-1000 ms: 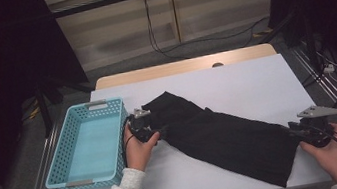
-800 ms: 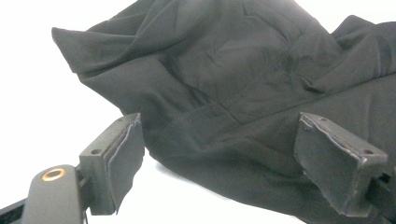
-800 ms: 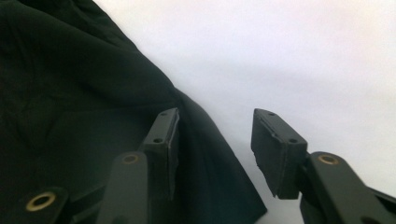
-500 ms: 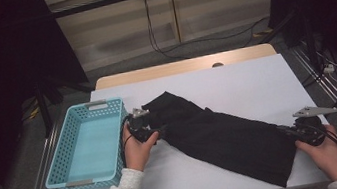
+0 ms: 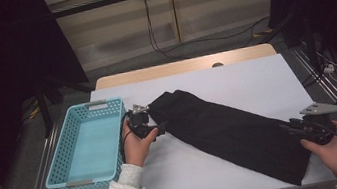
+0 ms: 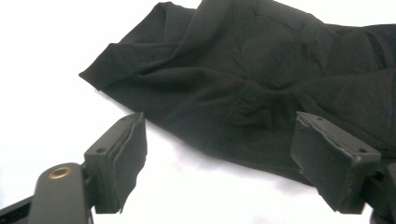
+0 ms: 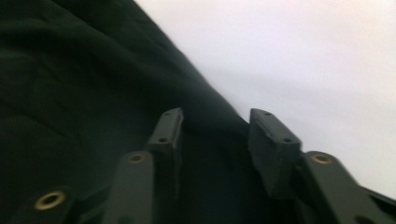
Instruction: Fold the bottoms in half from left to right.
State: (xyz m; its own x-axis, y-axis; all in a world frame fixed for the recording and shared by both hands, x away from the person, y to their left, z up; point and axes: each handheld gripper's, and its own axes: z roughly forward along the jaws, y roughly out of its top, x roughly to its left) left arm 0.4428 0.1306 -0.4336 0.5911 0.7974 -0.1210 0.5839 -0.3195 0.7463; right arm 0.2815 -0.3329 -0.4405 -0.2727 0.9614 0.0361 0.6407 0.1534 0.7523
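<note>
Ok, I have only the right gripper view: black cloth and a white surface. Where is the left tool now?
Observer: The left tool is at the other end of the black cloth, with its jaws open and not pressing the cloth.
Operator: Is there any container near it?
Observer: Yes, a blue basket stands at the left edge of the table, beside the left hand.
Operator: Is something inside it?
Observer: No, it is empty.
</note>
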